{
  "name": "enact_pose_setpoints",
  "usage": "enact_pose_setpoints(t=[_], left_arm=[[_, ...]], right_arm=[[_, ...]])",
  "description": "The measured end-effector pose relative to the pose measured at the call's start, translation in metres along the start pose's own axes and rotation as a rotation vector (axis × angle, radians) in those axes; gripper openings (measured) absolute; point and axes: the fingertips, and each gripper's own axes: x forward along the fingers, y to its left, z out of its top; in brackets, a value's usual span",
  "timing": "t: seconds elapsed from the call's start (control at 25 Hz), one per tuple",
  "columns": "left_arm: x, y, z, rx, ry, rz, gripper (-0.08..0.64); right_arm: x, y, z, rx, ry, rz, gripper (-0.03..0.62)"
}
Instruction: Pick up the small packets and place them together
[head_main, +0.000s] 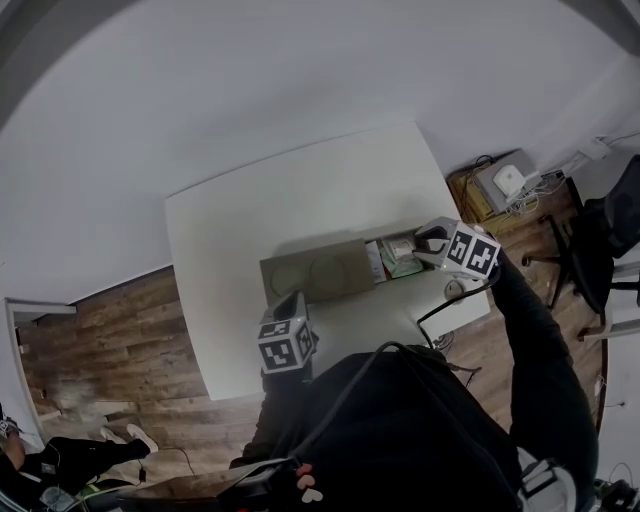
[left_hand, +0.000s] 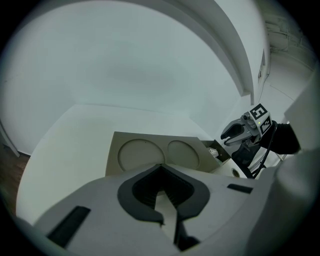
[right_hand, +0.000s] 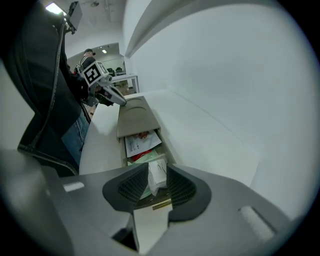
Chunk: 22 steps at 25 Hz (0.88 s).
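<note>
White table (head_main: 230, 260), beige box (head_main: 315, 272); over its three-o'clock end the right gripper (right_hand: 156, 186) pinches a white packet (right_hand: 157, 172), presumably to regroup it; left gripper (left_hand: 161, 175) idles, pressed together, empty.

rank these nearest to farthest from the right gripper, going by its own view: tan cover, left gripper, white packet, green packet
1. white packet, right between the jaws
2. green packet, just past the jaws, slightly left
3. tan cover, farther up the middle
4. left gripper, beyond the cover, upper left
</note>
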Motion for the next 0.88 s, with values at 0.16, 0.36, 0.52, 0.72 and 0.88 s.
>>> enact_pose_setpoints(t=[0.16,0.36,0.52,0.72,0.88], left_arm=[[0.001,0.000,0.001,0.000,0.000,0.003,-0.001],[0.002,-0.005,0.003,0.004,-0.003,-0.009,-0.001],[0.001,-0.005,0.001,-0.003,-0.006,-0.019,-0.001],[0.001,-0.005,0.001,-0.011,-0.011,-0.025,-0.002],[0.000,-0.005,0.001,-0.012,-0.012,-0.027,-0.001]], right_arm=[[0.026,0.001,0.003,-0.061,0.100,0.024,0.104],[0.044,0.007,0.001,-0.147,0.223,0.068,0.104],[0.054,0.012,-0.009,-0.172,0.290,0.095,0.104],[0.062,0.011,-0.022,-0.182,0.333,0.095,0.103],[0.063,0.011,-0.026,-0.186,0.340,0.080,0.079]])
